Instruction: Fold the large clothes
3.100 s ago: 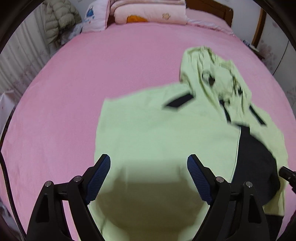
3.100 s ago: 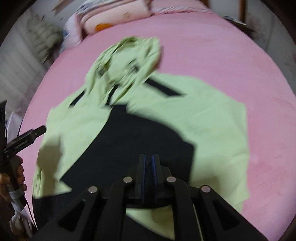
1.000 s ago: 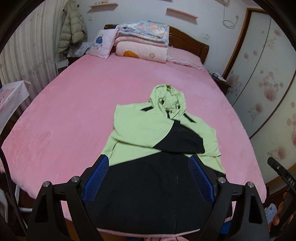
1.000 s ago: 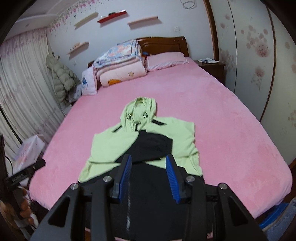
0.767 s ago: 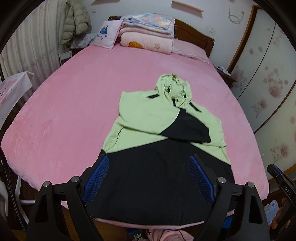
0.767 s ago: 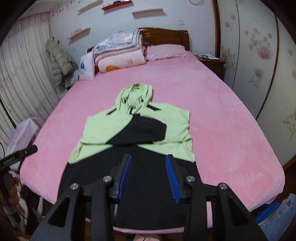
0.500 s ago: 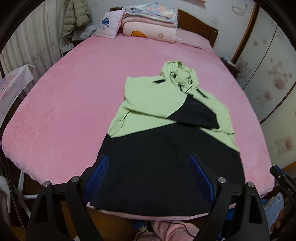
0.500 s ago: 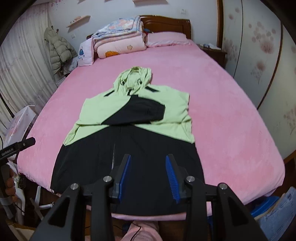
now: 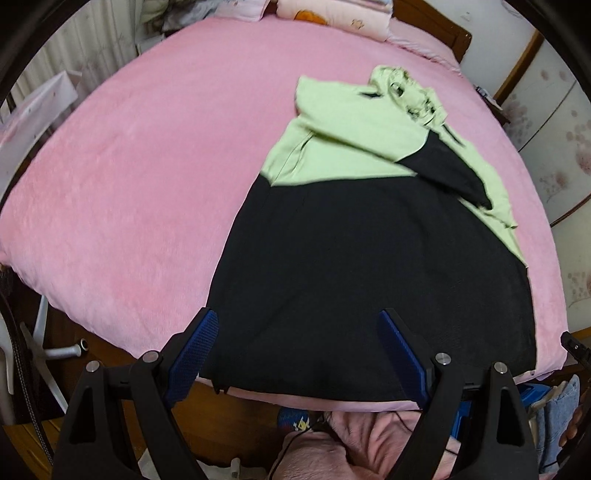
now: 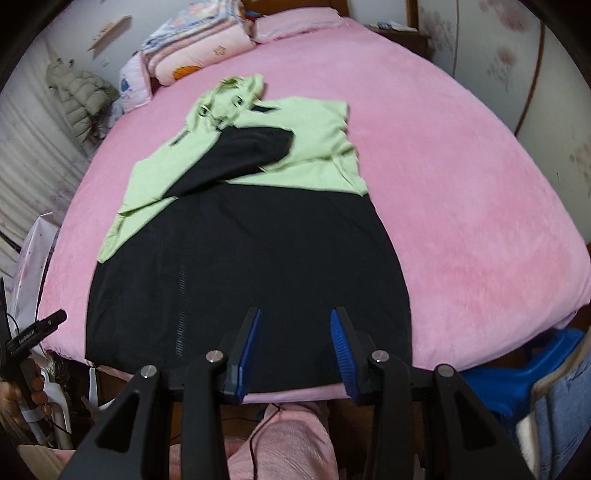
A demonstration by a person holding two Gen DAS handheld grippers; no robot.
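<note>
A pink bed (image 9: 122,192) fills most of both views, with folded quilts (image 10: 199,48) and a pillow (image 10: 295,22) stacked at its headboard end. A hoodie (image 9: 369,266), light green above and black below, is laid flat on the bed, its black hem at the near edge and its hood (image 9: 406,92) toward the quilts. One black sleeve (image 10: 236,158) is seen folded across the green chest. A padded jacket (image 10: 83,99) is hung by the curtain on the left of the right wrist view. The left gripper (image 9: 297,350) is held above the hem with its blue pads spread wide, nothing between them. The right gripper (image 10: 293,339) is held over the hem too, its pads partly apart and clamped on nothing. A hand (image 10: 22,391) is visible at the left edge of the right wrist view.
</note>
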